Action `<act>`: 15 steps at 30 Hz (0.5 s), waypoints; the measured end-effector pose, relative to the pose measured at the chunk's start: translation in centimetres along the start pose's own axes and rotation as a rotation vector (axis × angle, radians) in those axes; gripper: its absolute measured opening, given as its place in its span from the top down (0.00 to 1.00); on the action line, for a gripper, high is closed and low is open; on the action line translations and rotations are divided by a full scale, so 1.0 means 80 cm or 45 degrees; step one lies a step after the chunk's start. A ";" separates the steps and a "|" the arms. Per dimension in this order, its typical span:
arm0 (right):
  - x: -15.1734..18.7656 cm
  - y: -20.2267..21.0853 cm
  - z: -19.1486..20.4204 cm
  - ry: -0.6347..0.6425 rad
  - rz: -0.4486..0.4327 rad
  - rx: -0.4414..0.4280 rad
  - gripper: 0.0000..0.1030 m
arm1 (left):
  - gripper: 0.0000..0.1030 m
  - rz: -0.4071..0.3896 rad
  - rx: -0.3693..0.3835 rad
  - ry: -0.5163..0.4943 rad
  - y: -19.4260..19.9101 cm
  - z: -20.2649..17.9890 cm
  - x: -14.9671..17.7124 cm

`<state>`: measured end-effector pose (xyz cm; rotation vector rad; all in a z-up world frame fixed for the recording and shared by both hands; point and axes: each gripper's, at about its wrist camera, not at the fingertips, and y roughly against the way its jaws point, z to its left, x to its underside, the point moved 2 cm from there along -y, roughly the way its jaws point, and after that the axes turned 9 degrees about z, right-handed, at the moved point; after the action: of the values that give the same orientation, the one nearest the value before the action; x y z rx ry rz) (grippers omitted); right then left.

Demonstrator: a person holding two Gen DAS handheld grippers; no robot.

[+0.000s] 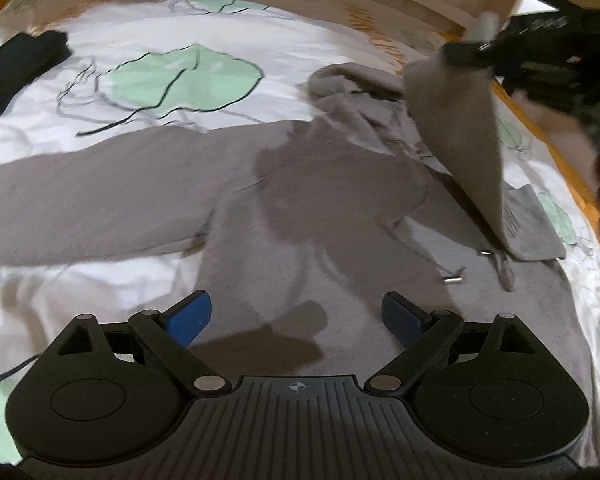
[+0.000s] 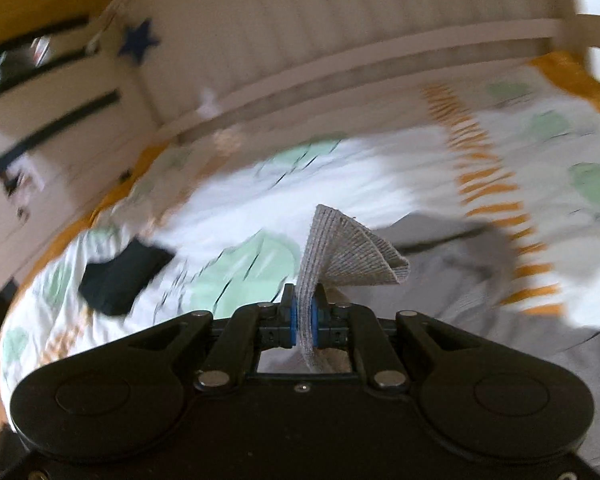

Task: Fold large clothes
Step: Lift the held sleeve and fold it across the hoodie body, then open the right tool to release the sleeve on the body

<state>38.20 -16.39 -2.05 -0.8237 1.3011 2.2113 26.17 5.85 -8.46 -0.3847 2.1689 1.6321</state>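
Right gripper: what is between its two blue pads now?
The ribbed cuff of the grey hoodie is pinched between the right gripper pads, shown in the right wrist view.

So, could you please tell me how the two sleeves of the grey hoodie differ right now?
The left-hand sleeve lies flat and stretched out on the bedcover; the other sleeve is lifted clear of it. Nothing holds the flat sleeve, as the left gripper is open over the hoodie's body; the right gripper is shut on the raised sleeve's ribbed cuff. Both are the same grey fabric.
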 end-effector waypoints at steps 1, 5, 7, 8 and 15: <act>0.009 -0.015 0.008 0.006 0.027 -0.017 0.86 | 0.10 0.000 0.001 0.009 -0.001 0.003 0.001; 0.037 -0.058 0.033 0.027 0.100 -0.025 0.84 | 0.10 -0.010 -0.002 0.029 0.003 0.018 0.006; 0.050 -0.067 0.048 0.042 0.113 -0.030 0.80 | 0.10 -0.013 0.007 0.035 0.005 0.022 0.007; 0.055 -0.070 0.048 0.047 0.117 -0.041 0.78 | 0.10 -0.015 0.012 0.036 0.006 0.023 0.006; 0.080 -0.040 0.018 0.071 0.077 -0.050 0.35 | 0.10 -0.038 0.045 0.024 0.000 0.019 -0.007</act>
<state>35.23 -13.14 -7.88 -0.8772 1.3288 2.2828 26.89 7.32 -8.60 -0.4218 2.1921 1.5777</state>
